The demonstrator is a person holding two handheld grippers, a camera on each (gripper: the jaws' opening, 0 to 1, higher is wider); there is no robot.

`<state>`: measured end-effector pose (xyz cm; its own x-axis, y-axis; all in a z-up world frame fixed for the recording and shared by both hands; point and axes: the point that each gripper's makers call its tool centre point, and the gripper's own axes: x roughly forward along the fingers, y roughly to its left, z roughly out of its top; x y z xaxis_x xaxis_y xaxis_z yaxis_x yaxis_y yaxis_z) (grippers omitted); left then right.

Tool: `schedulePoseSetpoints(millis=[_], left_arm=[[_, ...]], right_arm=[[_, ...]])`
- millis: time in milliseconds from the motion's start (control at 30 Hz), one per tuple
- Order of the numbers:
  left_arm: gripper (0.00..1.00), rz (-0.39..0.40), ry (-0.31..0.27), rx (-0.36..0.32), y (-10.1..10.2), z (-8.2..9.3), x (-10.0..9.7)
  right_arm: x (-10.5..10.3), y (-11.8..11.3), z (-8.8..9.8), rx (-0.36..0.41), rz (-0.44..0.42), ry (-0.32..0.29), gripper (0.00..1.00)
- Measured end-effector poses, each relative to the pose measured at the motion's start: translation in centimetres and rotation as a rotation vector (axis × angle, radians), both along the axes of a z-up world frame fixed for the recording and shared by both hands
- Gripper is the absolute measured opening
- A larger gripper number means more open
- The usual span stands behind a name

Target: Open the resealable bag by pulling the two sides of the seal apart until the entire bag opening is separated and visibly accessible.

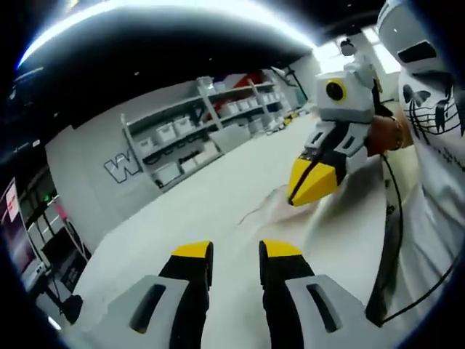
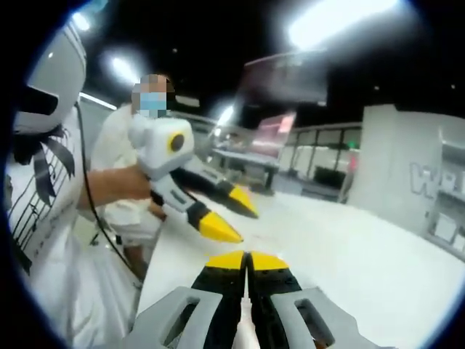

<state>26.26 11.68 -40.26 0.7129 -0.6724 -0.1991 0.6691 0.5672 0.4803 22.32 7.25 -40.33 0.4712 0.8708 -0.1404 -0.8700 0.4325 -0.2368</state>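
Bag (image 1: 280, 207) flat on table (image 1: 218, 196), blurred, just beyond right gripper (image 1: 311, 185) tip; right jaws pinched on bag edge. Left gripper (image 1: 236, 254) part open, empty, short of bag. Bag long axis unclear. Right nearer; left must reach forward-right.

The right gripper (image 2: 247, 259) rises from the bottom edge with its yellow-tipped jaws pressed together — a thin pale sliver shows between them lower down, too blurred to name. Beyond it spreads a white table (image 2: 363, 254). From the left comes the left gripper (image 2: 231, 217), held in a person's hand (image 2: 134, 185), its two yellow tips spread apart above the table. A second person in a white top (image 2: 116, 156) stands behind it. A grey wall (image 2: 407, 156) with shelving lies far right — overhead lights (image 2: 334, 18) glare above.
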Motion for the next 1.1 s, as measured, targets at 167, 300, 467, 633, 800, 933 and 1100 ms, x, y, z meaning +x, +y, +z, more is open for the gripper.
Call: schedulePoseSetpoints(millis=[167,300,467,633,800,933,1100], left_arm=[[0.20,-0.022,-0.048,0.031,-0.5,0.5,-0.3],[0.17,-0.036,-0.069,0.044,-0.7,0.6,-0.3],[0.14,-0.068,-0.111,0.109,-1.4,0.4,-0.7],[0.12,-0.103,-0.169,0.167,-2.2,0.6,-1.0],[0.08,-0.101,-0.202,0.190,-2.1,0.8,-0.7],[0.07,-0.104,-0.204,0.230,-2.0,0.2,-0.5],[0.06,-0.104,-0.243,0.301,-1.8,-0.1,-0.3]], right_arm=[[0.0,0.1,0.1,0.017,-0.002,0.010,0.00],[0.3,0.0,0.1,0.029,-0.006,0.018,0.00],[0.2,-0.1,0.2,0.043,-0.007,0.025,0.00],[0.0,0.0,0.3,0.050,-0.005,0.026,0.00],[-0.2,0.2,0.2,0.050,0.002,0.030,0.00],[-0.4,0.2,0.2,0.051,0.006,0.032,0.00],[-0.4,0.4,0.1,0.051,0.012,0.038,0.00]])
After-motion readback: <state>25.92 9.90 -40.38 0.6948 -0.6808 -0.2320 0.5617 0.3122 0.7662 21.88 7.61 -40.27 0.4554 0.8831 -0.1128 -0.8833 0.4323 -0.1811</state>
